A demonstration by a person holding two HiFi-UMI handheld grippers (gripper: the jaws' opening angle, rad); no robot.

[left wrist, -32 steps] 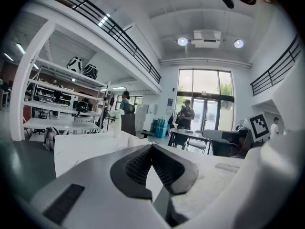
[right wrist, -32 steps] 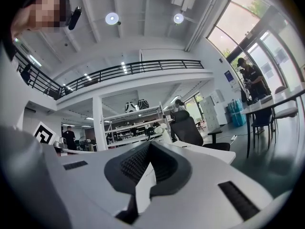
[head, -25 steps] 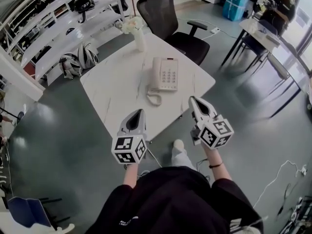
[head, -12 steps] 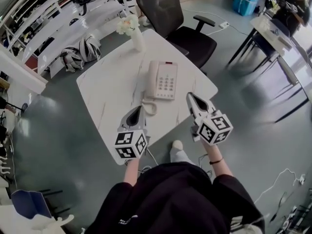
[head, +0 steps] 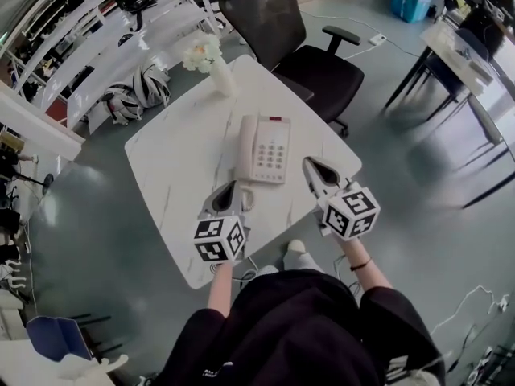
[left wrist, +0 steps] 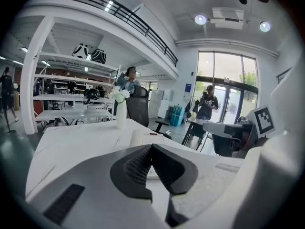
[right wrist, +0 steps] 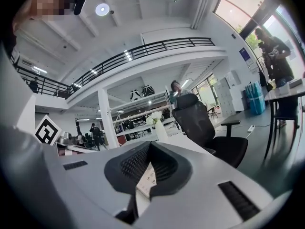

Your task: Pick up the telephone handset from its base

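Observation:
A cream telephone base (head: 272, 149) lies in the middle of the white marble table (head: 169, 163), with its handset (head: 246, 145) resting along the left side. The coiled cord (head: 245, 198) hangs off the near end. My left gripper (head: 228, 186) is shut and empty, with its tips over the cord, just short of the handset. My right gripper (head: 308, 162) is also shut and empty, near the phone's right front corner. In the left gripper view the phone (left wrist: 147, 136) shows just past the closed tips (left wrist: 151, 147). In the right gripper view the keypad (right wrist: 146, 177) shows below the closed tips (right wrist: 149, 145).
A white vase of flowers (head: 216, 69) stands at the table's far corner. A black office chair (head: 282, 30) sits behind the table. Shelving with helmets (head: 137, 87) is at the left, and another desk (head: 471, 51) at the right. A person's foot (head: 294, 249) is by the near table edge.
Both grippers have moved forward over the table toward the phone and sunk a little. The left tips now reach the coiled cord. Both stay shut.

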